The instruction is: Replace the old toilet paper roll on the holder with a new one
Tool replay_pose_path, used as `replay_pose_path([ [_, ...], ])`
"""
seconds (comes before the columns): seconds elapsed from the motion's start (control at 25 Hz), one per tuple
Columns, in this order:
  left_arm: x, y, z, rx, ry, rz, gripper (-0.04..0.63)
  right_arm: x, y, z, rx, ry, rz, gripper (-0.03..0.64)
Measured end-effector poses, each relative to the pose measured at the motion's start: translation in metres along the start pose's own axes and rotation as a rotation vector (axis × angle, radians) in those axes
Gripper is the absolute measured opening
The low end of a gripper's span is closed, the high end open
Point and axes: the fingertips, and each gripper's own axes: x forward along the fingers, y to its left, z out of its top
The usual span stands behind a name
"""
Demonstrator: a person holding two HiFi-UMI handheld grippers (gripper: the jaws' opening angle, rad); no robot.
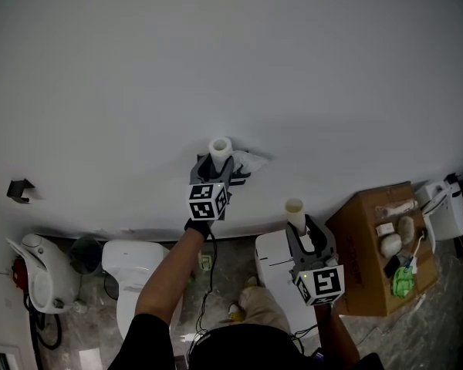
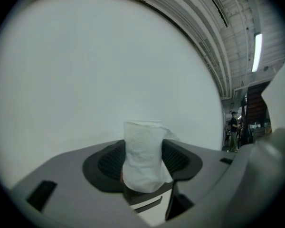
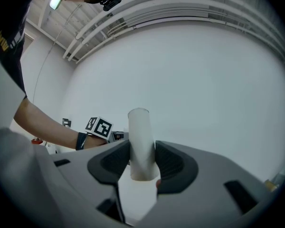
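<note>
The left gripper (image 1: 217, 166) pinches the soft roll (image 2: 142, 151) upright close to the wall (image 1: 216, 68) and the right gripper (image 3: 142, 167) pinches a bare tube (image 3: 140, 137) farther back, so a hard squeeze may crush the roll, or a tug unwind its loose sheet.

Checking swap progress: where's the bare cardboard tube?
The cardboard tube stands clamped in the right gripper, lower right of the head view, above the white unit beside the cardboard box; the left gripper holds the paper roll.

White roll (image 1: 220, 146) — bare tube (image 1: 295, 211), upright
</note>
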Motion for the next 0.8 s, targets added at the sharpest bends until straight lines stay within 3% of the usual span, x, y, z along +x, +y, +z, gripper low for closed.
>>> replay_pose_path([
  [0.28,0.001,-0.041,0.027,-0.06,-0.025,-0.1,0.249,-0.009,0.001,0.007,-0.005,-0.014,-0.015,0.167],
  [0.68,0.003,-0.087,0.018,-0.059,-0.001,-0.18,0.249,-0.021,-0.008,0.002,0.003,-0.004,-0.052,0.166],
  [0.8,0.003,-0.099,0.009,-0.02,0.022,-0.197,0.249,-0.024,-0.01,-0.002,0.007,0.004,-0.061,0.166],
])
